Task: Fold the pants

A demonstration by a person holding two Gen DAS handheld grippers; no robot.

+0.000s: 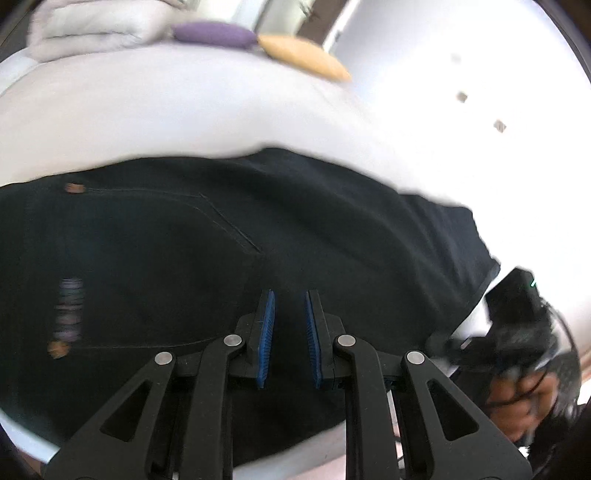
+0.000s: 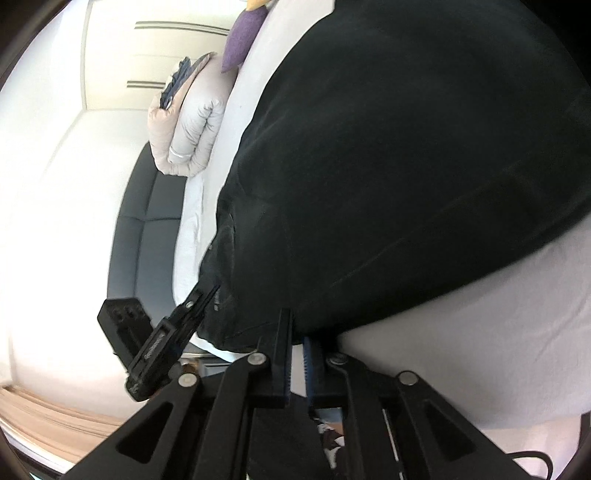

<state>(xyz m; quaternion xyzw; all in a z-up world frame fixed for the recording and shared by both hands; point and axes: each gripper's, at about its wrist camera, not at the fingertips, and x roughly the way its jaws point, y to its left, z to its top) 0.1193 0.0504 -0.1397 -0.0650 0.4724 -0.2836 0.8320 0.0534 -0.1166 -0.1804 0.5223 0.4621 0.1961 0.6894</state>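
Observation:
Black pants [image 1: 229, 236] lie spread on a white bed sheet [image 1: 166, 110], with a pocket seam and rivets showing. My left gripper [image 1: 290, 295] hovers over the pants, jaws open a small gap with blue pads, holding nothing. In the right wrist view the pants [image 2: 388, 166] fill the upper right. My right gripper [image 2: 299, 325] sits at the pants' near edge; its jaws look nearly closed and the cloth edge hides the tips. The left gripper also shows in the right wrist view [image 2: 207, 291] at the pants' left edge. The right gripper's body shows in the left wrist view at the pants' right corner.
A folded grey duvet [image 2: 188, 125], a purple cushion [image 1: 214, 35] and an orange cushion [image 1: 303, 57] lie at the bed's far end. A dark padded bed frame [image 2: 147, 229] runs along the sheet's edge. White wardrobes [image 2: 118, 55] stand beyond.

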